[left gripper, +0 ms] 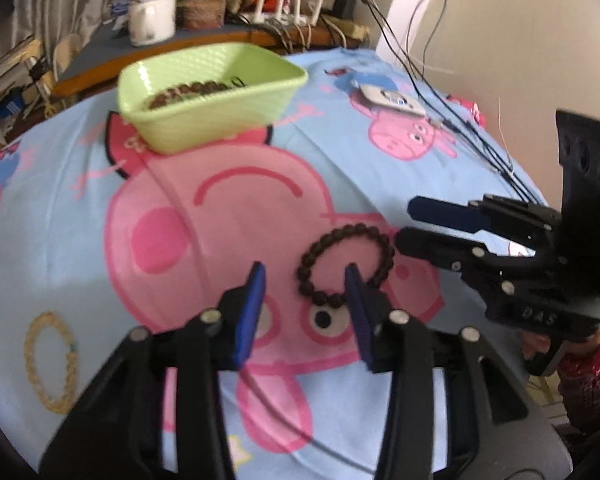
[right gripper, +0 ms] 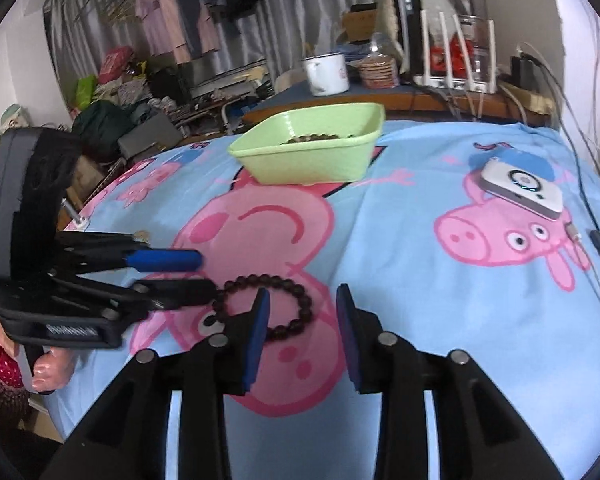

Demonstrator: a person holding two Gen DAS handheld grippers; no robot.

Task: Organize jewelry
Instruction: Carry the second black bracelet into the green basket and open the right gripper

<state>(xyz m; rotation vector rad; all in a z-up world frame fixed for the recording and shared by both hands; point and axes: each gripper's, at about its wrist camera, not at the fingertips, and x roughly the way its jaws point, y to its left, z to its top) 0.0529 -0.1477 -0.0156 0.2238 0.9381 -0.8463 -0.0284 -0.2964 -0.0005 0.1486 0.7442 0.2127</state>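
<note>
A dark brown bead bracelet (left gripper: 342, 264) lies flat on the blue cartoon-pig bedsheet; it also shows in the right wrist view (right gripper: 288, 298). My left gripper (left gripper: 305, 278) is open, its right finger over the bracelet's near side. My right gripper (right gripper: 302, 300) is open, its left finger over the bracelet. In the left wrist view the right gripper (left gripper: 404, 222) comes in from the right, tips at the bracelet's edge. A pale beaded bracelet (left gripper: 50, 362) lies at the left. A green basket (left gripper: 212, 92) farther back holds brown beads (left gripper: 188, 92).
A white device (right gripper: 522, 186) with cables (right gripper: 592, 240) lies on the sheet at the right. Behind the bed a wooden desk (right gripper: 400, 100) carries a white mug (right gripper: 326, 72), a router and clutter. A wall (left gripper: 500, 20) stands at the right.
</note>
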